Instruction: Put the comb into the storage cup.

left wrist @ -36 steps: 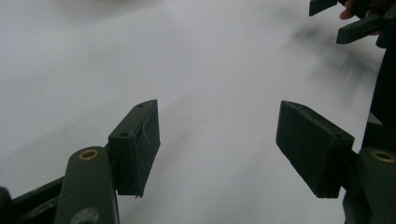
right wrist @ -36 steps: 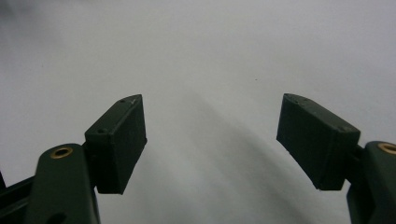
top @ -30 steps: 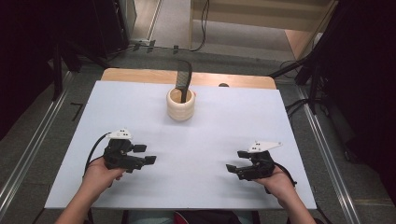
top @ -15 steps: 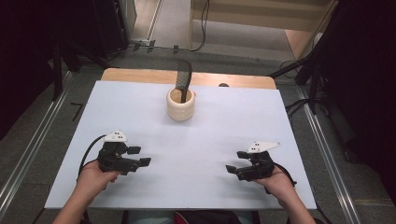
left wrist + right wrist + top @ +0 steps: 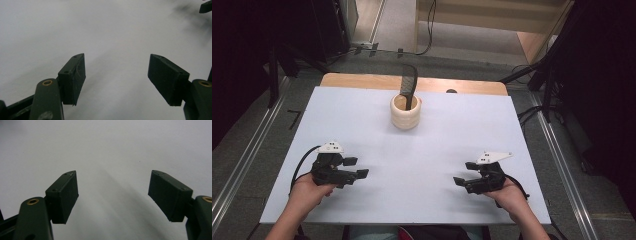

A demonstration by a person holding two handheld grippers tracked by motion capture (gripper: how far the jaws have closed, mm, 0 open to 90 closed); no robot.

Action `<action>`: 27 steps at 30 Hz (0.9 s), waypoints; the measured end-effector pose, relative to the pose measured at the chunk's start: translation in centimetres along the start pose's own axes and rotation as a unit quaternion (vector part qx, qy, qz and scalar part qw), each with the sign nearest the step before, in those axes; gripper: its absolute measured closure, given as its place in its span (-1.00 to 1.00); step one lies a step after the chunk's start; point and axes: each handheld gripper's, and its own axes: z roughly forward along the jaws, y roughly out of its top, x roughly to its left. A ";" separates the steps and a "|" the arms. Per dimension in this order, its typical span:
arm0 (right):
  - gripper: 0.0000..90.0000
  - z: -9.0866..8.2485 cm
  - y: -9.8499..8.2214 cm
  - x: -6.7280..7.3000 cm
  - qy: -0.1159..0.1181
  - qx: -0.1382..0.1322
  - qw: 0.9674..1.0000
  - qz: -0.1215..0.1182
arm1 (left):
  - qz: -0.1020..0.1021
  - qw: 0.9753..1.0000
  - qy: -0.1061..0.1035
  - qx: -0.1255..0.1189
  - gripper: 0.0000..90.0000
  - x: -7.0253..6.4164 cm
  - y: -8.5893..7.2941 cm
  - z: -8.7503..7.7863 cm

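Note:
A cream ribbed cup (image 5: 405, 116) stands at the back middle of the white board (image 5: 422, 150). A flat black tool (image 5: 408, 82) leans out of it. My left gripper (image 5: 356, 167) rests low over the board at the near left, held in a hand, jaws pointing right. Its pads (image 5: 73, 75) are wide apart over bare white surface, so my left gripper (image 5: 116, 57) is open. My right gripper (image 5: 466, 173) sits at the near right, jaws pointing left. It is open too (image 5: 113, 173), with nothing between its pads (image 5: 63, 195).
A wooden tabletop strip (image 5: 362, 80) shows behind the board. Metal rails (image 5: 242, 160) run along both sides on the floor, and cables (image 5: 532, 115) lie at the right. The tip of another black jaw (image 5: 206, 6) pokes into the left gripper view's top right corner.
My left gripper has drifted slightly left and toward the near edge. The right gripper, cup and tool have stayed put.

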 end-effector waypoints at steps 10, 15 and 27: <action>-0.51 0.0 0.0 0.0 0.000 0.001 1.000 -0.002 | 0.003 1.000 0.001 0.005 -0.31 0.1 0.0 0.2; -0.51 0.1 0.0 0.0 0.000 0.001 1.000 -0.003 | 0.004 1.000 -0.001 0.005 -0.31 0.1 0.0 0.2; -0.51 0.1 0.0 0.0 0.001 0.002 1.000 -0.005 | 0.002 1.000 0.000 0.006 -0.31 0.2 -0.1 0.2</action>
